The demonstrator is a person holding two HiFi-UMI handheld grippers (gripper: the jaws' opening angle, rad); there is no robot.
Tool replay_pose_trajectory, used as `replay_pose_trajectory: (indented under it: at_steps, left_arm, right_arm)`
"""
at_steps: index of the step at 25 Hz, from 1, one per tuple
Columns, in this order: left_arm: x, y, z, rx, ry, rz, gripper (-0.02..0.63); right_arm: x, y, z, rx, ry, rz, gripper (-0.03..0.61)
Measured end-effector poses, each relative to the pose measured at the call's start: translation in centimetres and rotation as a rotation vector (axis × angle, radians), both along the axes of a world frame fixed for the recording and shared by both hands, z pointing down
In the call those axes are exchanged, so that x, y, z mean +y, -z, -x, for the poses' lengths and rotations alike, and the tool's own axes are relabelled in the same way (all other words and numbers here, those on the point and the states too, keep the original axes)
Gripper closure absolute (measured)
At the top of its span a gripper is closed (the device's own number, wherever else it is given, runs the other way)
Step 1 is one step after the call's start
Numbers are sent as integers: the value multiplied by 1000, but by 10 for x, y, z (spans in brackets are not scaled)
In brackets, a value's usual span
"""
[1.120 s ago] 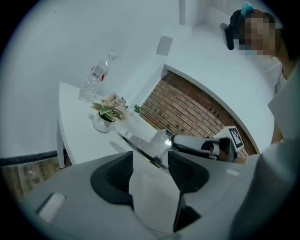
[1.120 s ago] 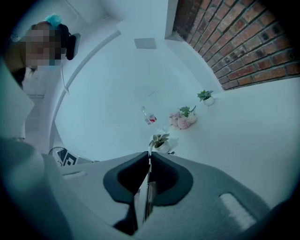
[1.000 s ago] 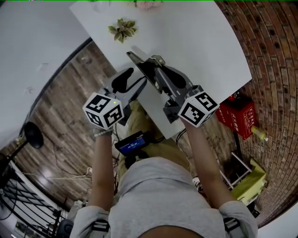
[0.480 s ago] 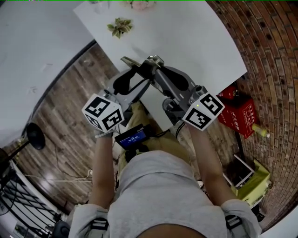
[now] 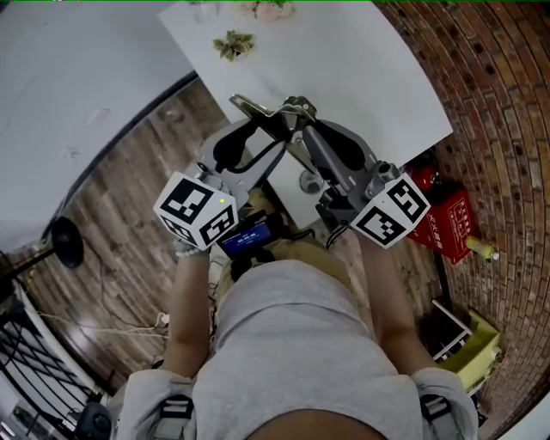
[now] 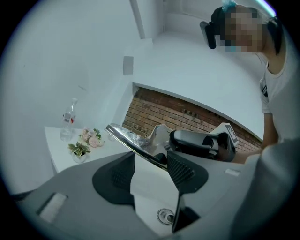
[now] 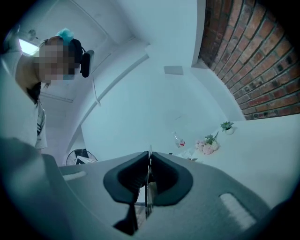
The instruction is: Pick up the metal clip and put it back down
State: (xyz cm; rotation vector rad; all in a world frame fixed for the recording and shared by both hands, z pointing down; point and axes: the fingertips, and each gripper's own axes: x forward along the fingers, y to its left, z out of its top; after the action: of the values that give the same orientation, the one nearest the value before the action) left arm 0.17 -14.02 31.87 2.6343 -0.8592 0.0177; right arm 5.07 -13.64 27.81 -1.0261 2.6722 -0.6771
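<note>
The metal clip (image 5: 262,109) is a shiny, long, flat piece held up in the air over the near edge of the white table (image 5: 369,77). My right gripper (image 5: 296,120) is shut on one end of it; in the right gripper view the clip (image 7: 149,190) shows edge-on as a thin plate pinched between the pads. My left gripper (image 5: 262,137) reaches in from the left, and its jaws have just been closing. The clip (image 6: 133,139) crosses slantwise between the left gripper's (image 6: 151,161) pads, with a gap at the left pad.
A small potted plant (image 5: 234,43) and pink flowers (image 5: 266,9) stand at the table's far end, with a clear bottle (image 6: 68,117) beside them. A red box (image 5: 447,219) sits by the brick wall at the right. A screen device (image 5: 249,241) hangs at the person's waist above the wooden floor.
Both grippers have risen together with the clip. The left gripper, apart from the clip a second ago, has moved in until its jaws stand around it.
</note>
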Motion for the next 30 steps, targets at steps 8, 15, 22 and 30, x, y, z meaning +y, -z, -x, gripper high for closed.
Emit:
replay_pose_trajectory:
  at_steps: [8,15,22,30]
  left_arm:
    - [25,26,2,-28,16,-76,396]
    - [39,46,7,-47,31,-130,396]
    - [40,49,8,-52,39,-145,396]
    - [40,45,9,-58,58,-139,396]
  right_arm:
    - [26,25,0,4,29,-80,557]
    - [42,41,6,2,39,-129,557]
    - [44,44,7,10,32,-135,557]
    - [44,39,7,16,38,-124,555]
